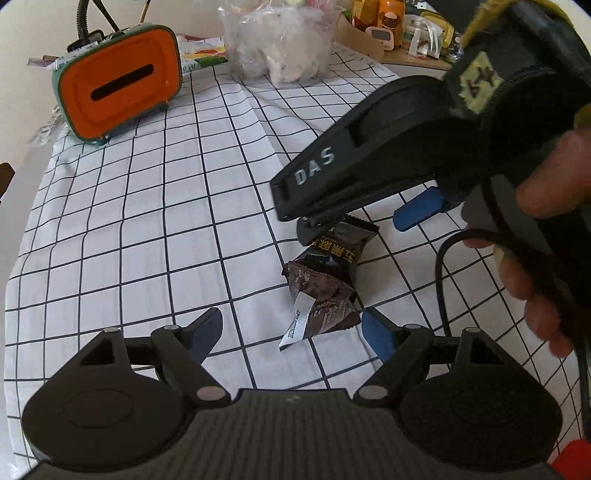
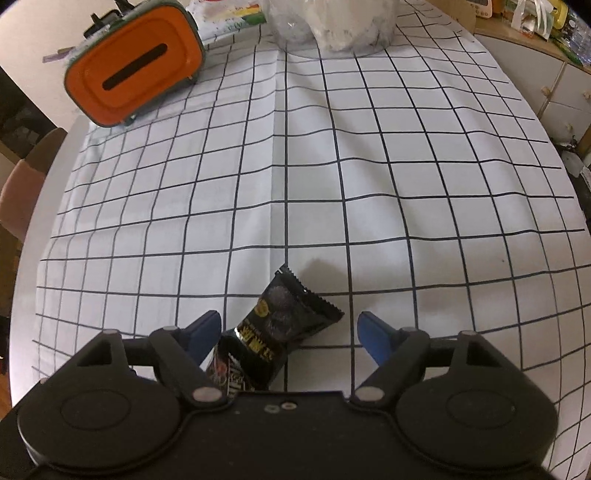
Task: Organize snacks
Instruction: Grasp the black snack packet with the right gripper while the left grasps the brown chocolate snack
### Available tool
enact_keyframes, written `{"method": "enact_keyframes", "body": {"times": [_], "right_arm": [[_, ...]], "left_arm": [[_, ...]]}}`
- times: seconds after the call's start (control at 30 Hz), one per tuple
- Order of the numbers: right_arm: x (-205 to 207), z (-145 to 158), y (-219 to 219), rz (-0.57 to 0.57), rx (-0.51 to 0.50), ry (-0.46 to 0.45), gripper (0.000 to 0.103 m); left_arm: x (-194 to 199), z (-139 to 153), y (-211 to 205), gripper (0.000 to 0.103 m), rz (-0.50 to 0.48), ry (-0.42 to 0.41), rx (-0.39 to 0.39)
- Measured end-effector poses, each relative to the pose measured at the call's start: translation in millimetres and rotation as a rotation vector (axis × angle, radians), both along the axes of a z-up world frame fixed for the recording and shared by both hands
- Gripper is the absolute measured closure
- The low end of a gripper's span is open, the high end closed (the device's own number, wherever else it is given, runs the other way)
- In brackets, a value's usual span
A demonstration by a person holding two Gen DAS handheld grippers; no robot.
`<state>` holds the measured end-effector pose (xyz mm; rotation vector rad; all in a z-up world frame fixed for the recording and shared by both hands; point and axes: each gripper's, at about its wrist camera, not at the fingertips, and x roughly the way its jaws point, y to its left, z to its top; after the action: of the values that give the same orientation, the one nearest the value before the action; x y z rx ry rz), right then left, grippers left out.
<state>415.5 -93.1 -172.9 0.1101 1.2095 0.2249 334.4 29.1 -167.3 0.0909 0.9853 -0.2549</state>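
Note:
Two dark snack packets lie on the checked tablecloth (image 1: 147,229). In the left wrist view a brown packet (image 1: 321,299) with a white label lies between my open left gripper's (image 1: 291,328) blue fingertips, and a black packet (image 1: 338,243) with gold lettering lies just beyond it. My right gripper (image 1: 354,218) hangs over the black packet, jaws open. In the right wrist view the black packet (image 2: 284,325) lies between the open fingers of my right gripper (image 2: 288,332), closer to the left fingertip, and the brown packet (image 2: 225,373) is partly hidden under the gripper body.
An orange and green box (image 1: 118,81) with a slot stands at the far left; it also shows in the right wrist view (image 2: 135,62). A clear plastic bag (image 1: 280,40) of white items sits at the far middle. Jars and clutter (image 1: 406,26) stand at the back right.

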Motion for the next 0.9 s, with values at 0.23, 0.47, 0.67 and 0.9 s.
{"method": "enact_keyframes", "body": {"times": [0.23, 0.47, 0.67, 0.9], "right_arm": [[4.6, -14.8, 10.0, 0.01, -0.011, 0.024, 0.025], [2.5, -22.1, 13.2, 0.019, -0.004, 0.037, 0.032], [-1.4, -19.5, 13.9, 0.033, -0.048, 0.006, 0.054], [-4.9, -17.5, 0.5, 0.018, -0.03, -0.003, 0.068]], "left_arm": [[8.7, -12.0, -2.8, 0.021, 0.005, 0.026, -0.002], [12.6, -17.1, 1.7, 0.025, 0.023, 0.051, -0.05], [13.8, -20.7, 2.0, 0.059, 0.049, 0.074, -0.052], [13.3, -18.9, 5.3, 0.073, 0.068, 0.077, -0.038]]}}
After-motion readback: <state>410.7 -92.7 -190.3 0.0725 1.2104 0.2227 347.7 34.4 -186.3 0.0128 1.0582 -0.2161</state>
